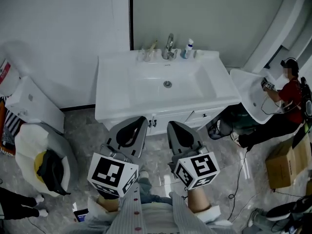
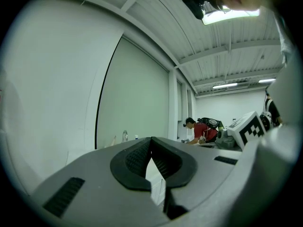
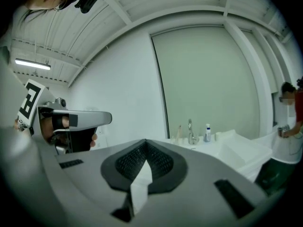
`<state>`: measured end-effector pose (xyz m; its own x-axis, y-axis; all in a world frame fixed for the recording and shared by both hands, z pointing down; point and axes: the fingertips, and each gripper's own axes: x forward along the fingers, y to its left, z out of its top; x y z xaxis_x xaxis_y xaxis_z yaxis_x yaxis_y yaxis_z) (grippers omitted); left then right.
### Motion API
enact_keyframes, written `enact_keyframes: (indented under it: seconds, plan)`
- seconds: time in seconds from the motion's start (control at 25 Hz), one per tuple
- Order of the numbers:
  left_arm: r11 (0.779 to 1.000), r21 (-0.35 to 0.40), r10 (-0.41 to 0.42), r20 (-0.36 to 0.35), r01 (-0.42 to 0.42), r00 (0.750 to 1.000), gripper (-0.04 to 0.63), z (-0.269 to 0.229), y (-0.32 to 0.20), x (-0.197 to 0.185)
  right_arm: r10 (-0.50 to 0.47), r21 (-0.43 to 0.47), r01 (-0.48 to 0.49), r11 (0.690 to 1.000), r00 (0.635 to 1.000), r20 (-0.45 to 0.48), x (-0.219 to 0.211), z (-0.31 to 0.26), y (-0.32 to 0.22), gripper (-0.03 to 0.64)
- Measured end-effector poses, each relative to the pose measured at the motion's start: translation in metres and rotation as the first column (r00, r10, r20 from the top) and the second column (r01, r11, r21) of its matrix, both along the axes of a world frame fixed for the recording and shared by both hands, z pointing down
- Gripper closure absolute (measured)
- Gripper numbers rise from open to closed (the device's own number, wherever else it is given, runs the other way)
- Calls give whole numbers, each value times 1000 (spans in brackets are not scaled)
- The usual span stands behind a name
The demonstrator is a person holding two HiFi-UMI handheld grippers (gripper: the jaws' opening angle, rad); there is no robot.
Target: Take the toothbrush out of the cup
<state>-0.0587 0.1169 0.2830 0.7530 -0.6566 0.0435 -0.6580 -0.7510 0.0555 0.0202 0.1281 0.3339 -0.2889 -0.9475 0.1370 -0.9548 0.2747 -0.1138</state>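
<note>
**Inspector:** Surroundings?

**Assistant:** A white washbasin [image 1: 113,84] on a cabinet [image 1: 207,115] stands at the far side, against the wall. On its back ledge a faucet [image 1: 168,45] stands in the middle, with a small blue-topped bottle [image 1: 187,48] just right of it. At the far right a person in a red top [image 1: 288,95] bends at a second basin [image 1: 246,89], with a cardboard box [image 1: 287,162] on the floor nearer than them.

**Inspector:** The task's thing?

**Assistant:** The toothbrush [image 1: 153,46] leans tilted in the cup [image 1: 146,56] on the ledge, just left of the faucet. It is slim and pale. The cup is too small to say whether it is clear or white.

**Inspector:** What stands in the way?

**Assistant:** The basin's whole bowl and its near rim. Both grippers are on the near side, over the grey marbled floor [image 1: 83,130] before the cabinet, well apart from the cup.

**Inspector:** Fingers?

**Assistant:** The left gripper [image 1: 138,122] has its jaws clenched tip to tip, with nothing in them. The right gripper [image 1: 174,126] is likewise pressed together and empty.

**Inspector:** Differences between views?

**Assistant:** Only the head view shows the bowl and drain [image 1: 167,84] from above. The right gripper view shows toothbrush, faucet and bottle side on in a row, with the left gripper at its left. The left gripper view shows the faucet faintly and the person beyond.
</note>
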Motion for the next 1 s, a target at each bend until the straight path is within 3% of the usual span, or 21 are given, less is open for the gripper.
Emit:
enact_keyframes:
  seconds: [0.52,1.0]
  plan:
    - [1000,-20,11,3,-11,1000,578,14,-35,-17,39,-5,-39,999,999,-1,-4,7,-36,606]
    - [1000,-16,-6,2,6,1000,578,24,-83,4,26,-10,-26,1000,1000,-4,19,18,-87,606]
